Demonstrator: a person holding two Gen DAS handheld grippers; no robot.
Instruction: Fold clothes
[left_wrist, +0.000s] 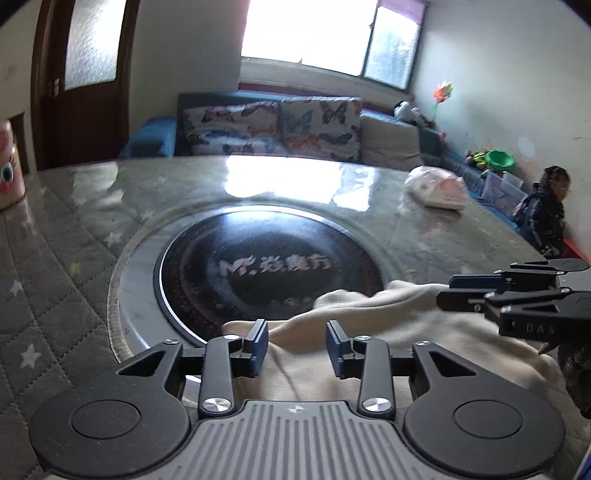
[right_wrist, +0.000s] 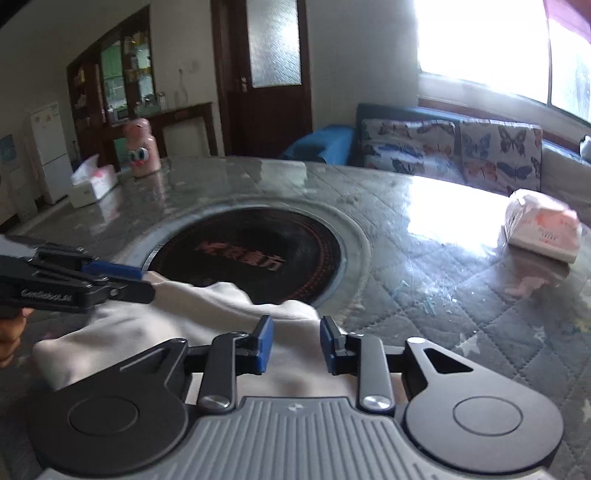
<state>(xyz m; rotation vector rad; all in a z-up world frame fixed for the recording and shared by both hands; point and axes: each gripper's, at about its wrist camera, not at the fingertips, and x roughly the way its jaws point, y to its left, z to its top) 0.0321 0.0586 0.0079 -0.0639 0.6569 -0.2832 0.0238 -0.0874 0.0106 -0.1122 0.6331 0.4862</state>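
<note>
A cream-coloured garment (left_wrist: 369, 325) lies bunched on the near part of the table, its far edge over the black round hob (left_wrist: 266, 266). My left gripper (left_wrist: 297, 345) is open just above the cloth, nothing between its fingers. My right gripper (right_wrist: 296, 341) is open too, over the same garment (right_wrist: 207, 306). Each gripper shows in the other's view: the right one (left_wrist: 458, 291) at the right, the left one (right_wrist: 136, 282) at the left, both close over the cloth. From the side I cannot tell how their jaws stand.
The table (left_wrist: 74, 229) has a grey quilted star cover under clear film. A pink-white packet (left_wrist: 437, 188) lies at the far right, a pink bottle (right_wrist: 142, 151) and tissue box (right_wrist: 92, 184) at the far left. A sofa (left_wrist: 273, 129) and a seated child (left_wrist: 546, 214) are beyond.
</note>
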